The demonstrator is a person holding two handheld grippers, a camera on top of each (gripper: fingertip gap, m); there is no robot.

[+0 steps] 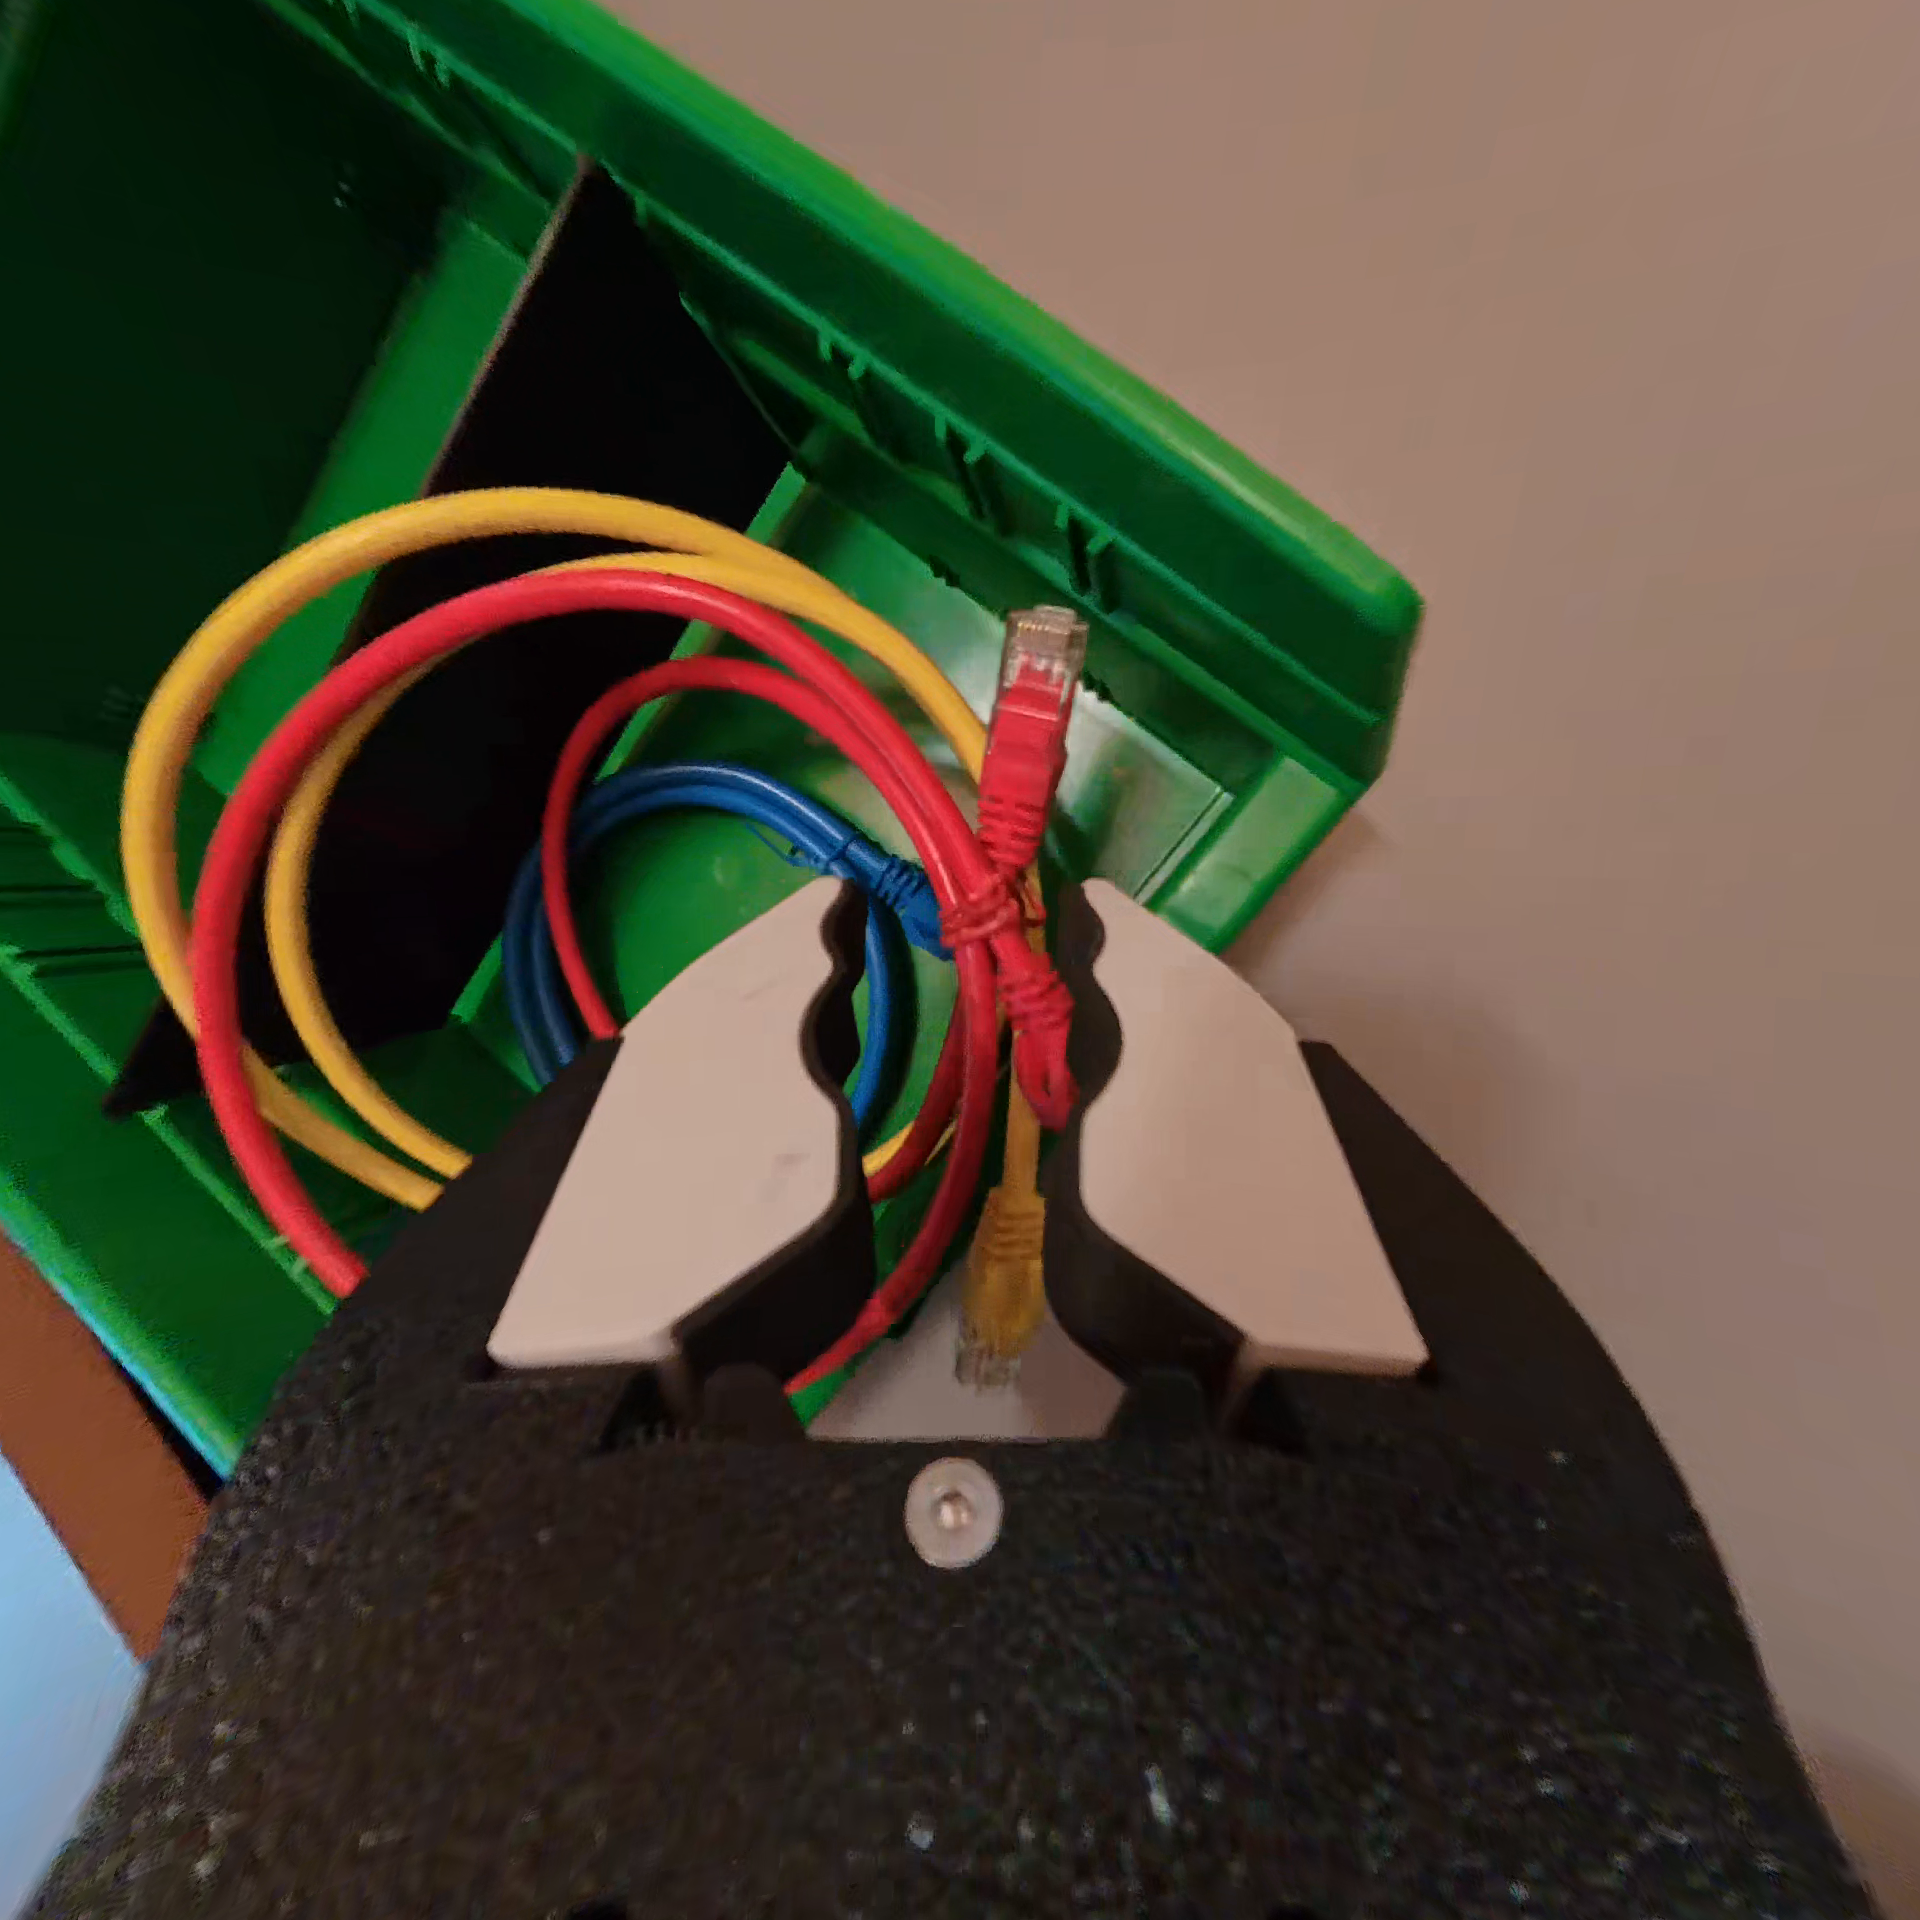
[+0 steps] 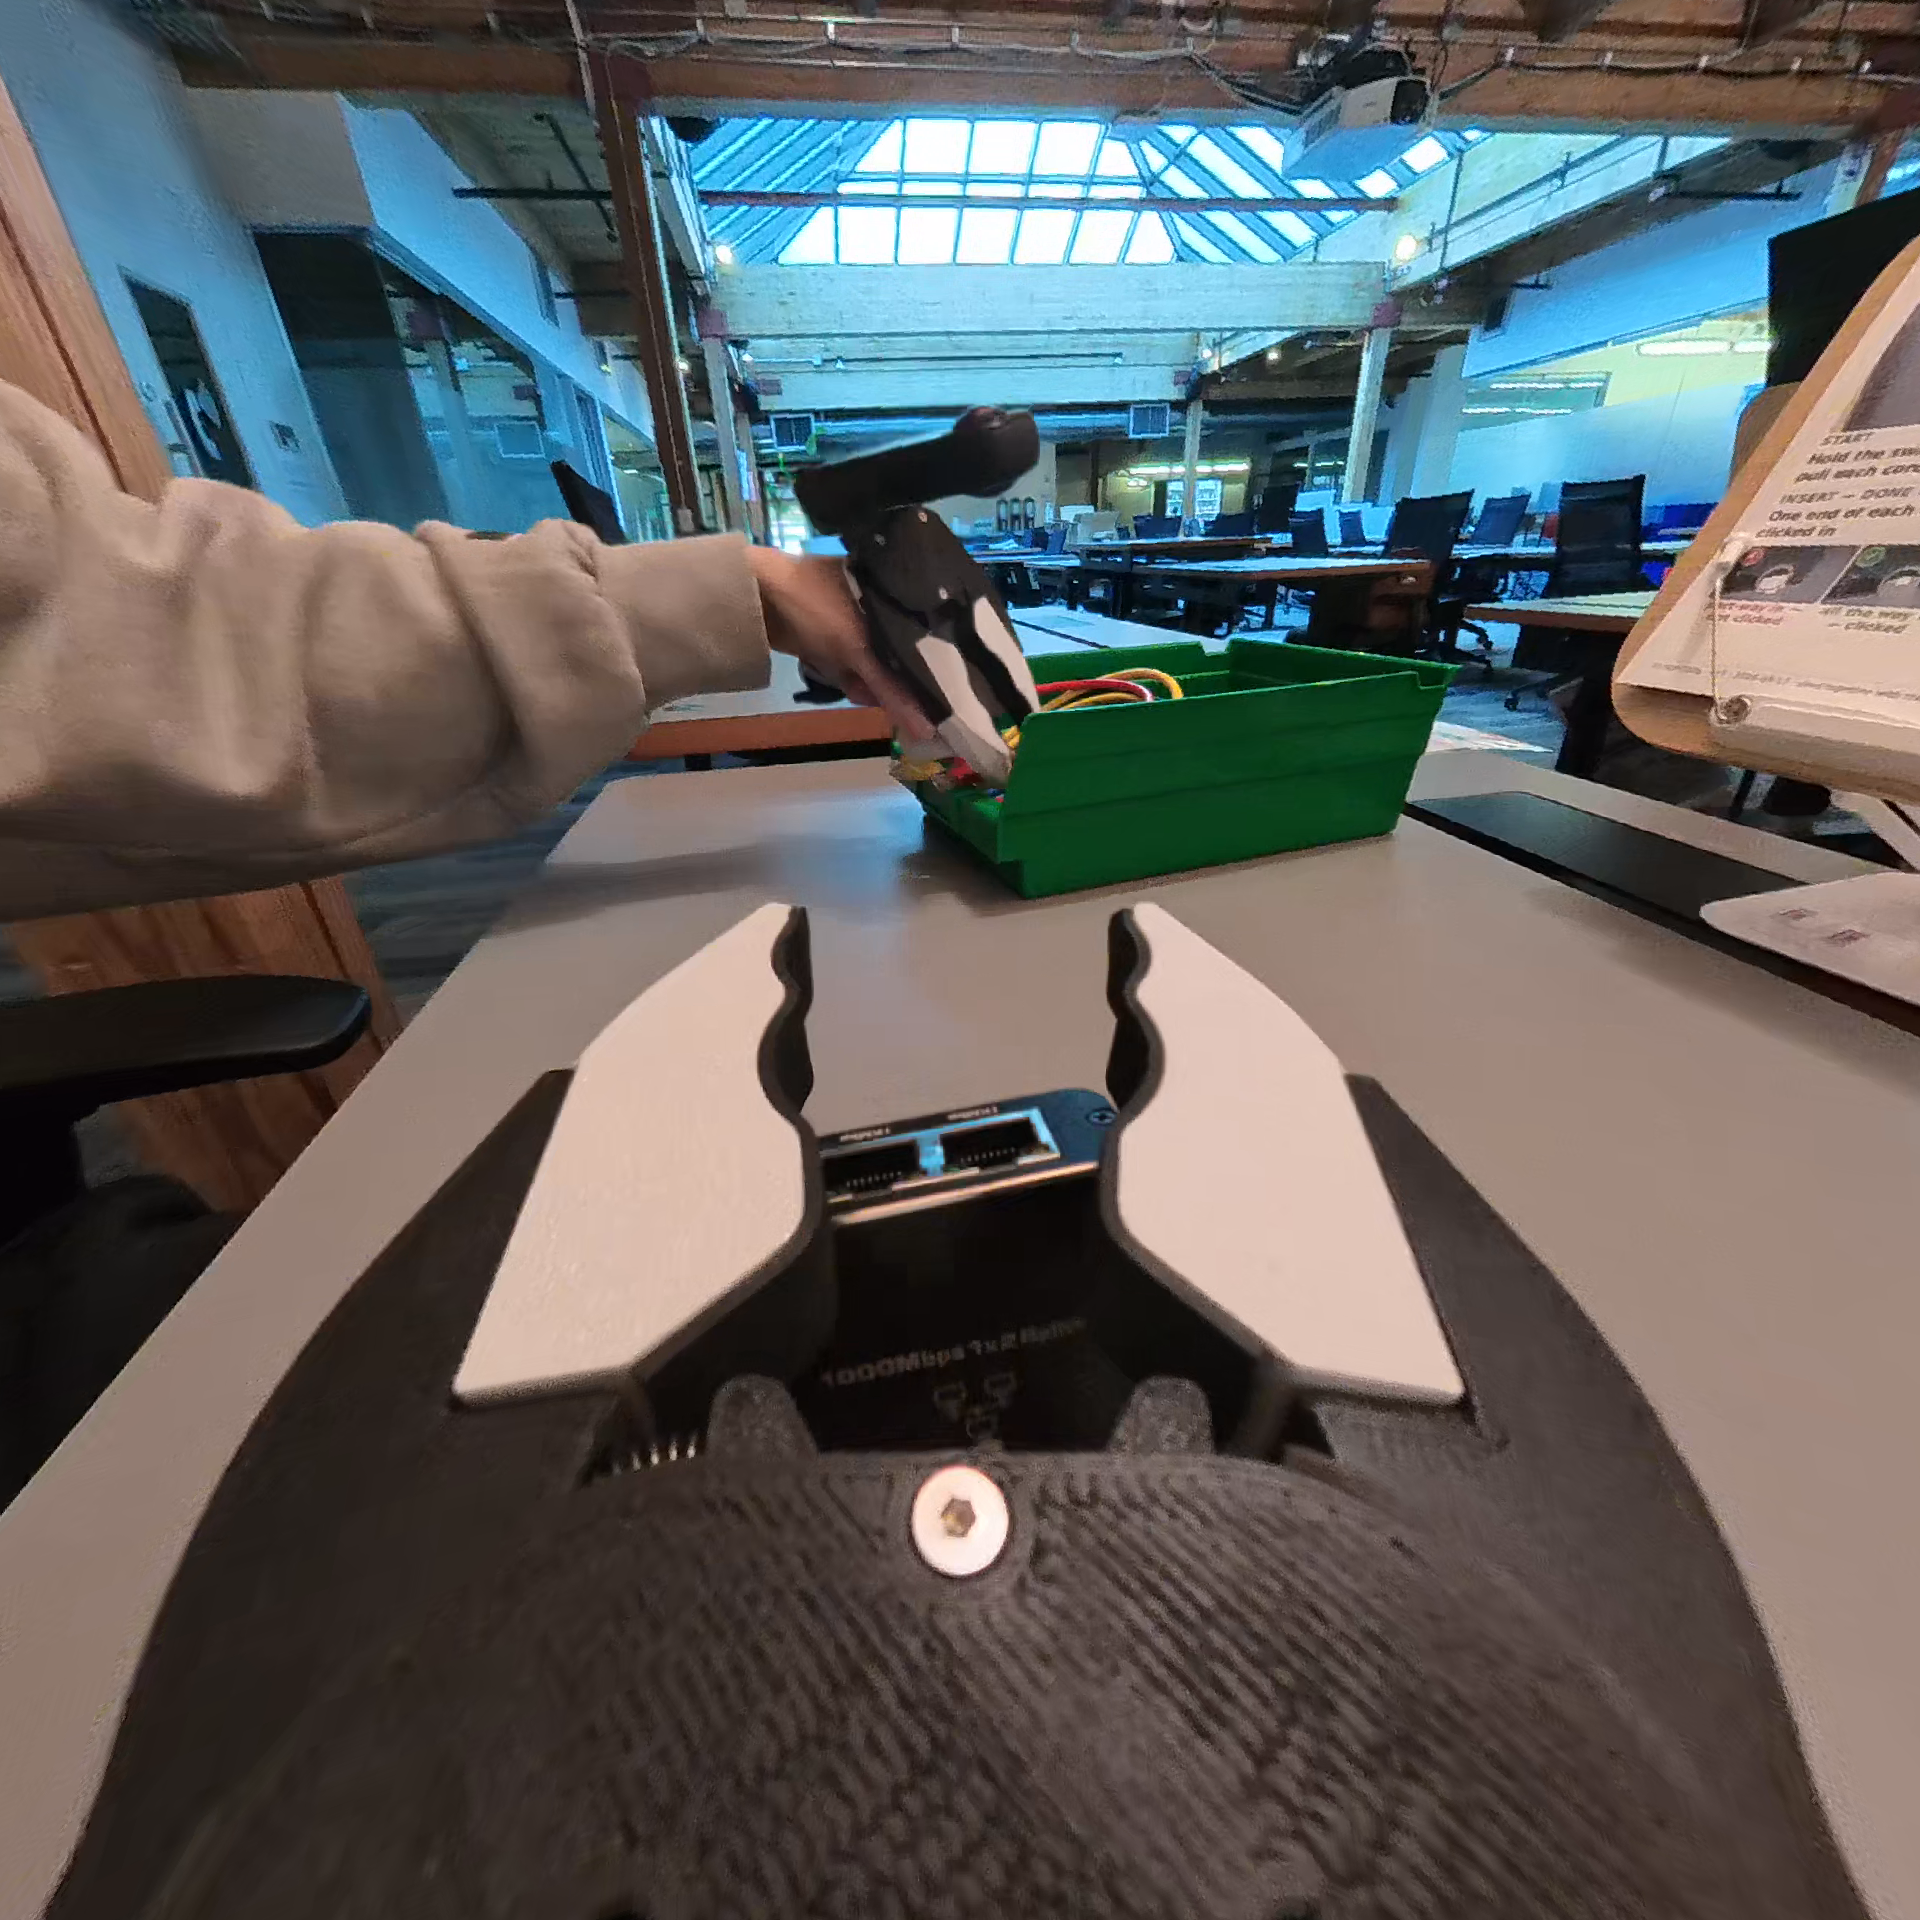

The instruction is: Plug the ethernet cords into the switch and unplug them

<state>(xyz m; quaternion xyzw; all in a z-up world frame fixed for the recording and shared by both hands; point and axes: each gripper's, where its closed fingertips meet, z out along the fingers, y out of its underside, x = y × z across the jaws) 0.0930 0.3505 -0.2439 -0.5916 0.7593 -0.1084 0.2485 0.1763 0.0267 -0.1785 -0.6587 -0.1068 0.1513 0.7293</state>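
Observation:
A bundle of red (image 1: 582, 613), yellow (image 1: 208, 686) and blue (image 1: 665, 790) ethernet cords, tied with a red twist tie (image 1: 982, 920), lies in a green bin (image 1: 1039, 436). My left gripper (image 1: 956, 914) hovers over the bin's corner. Its jaws stand partly apart astride the bundle, with a gap on the left side. A red plug (image 1: 1039, 665) points away and a yellow plug (image 1: 1003, 1309) shows between the fingers. My right gripper (image 2: 956, 935) is shut on the black switch (image 2: 956, 1153), whose two ports face forward. The left gripper (image 2: 977, 748) also shows far off at the bin (image 2: 1195, 790).
The bin stands at the far side of a grey table (image 2: 1351, 1039) and has a black divider (image 1: 582, 499). A person's sleeve (image 2: 312, 665) reaches in from the left. An instruction sheet on a stand (image 2: 1787, 582) and a black strip (image 2: 1590, 852) are at the right. A chair armrest (image 2: 177, 1029) is at the left.

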